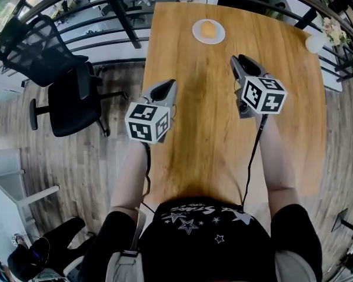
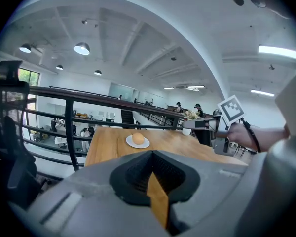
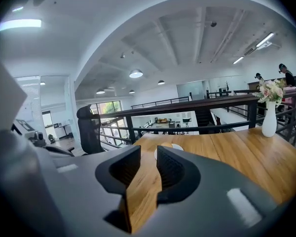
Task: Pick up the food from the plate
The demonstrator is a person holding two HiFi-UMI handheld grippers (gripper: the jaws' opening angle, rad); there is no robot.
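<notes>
A round orange bun (image 1: 207, 29) lies on a small white plate (image 1: 219, 36) at the far end of the wooden table (image 1: 212, 140). Both grippers hover over the middle of the table, well short of the plate. My left gripper (image 1: 166, 87) points at the plate; its view shows the bun (image 2: 137, 138) straight ahead and the jaw tips (image 2: 152, 154) meeting, with nothing held. My right gripper (image 1: 238, 60) is nearer the plate. Its jaws (image 3: 148, 154) stand apart with only table showing between them. The plate (image 3: 176, 146) peeks out behind the right pad.
A white vase (image 1: 315, 42) with flowers stands at the table's far right corner. A dark railing (image 1: 100, 25) runs behind and left of the table. A black office chair (image 1: 59, 81) stands on the floor to the left.
</notes>
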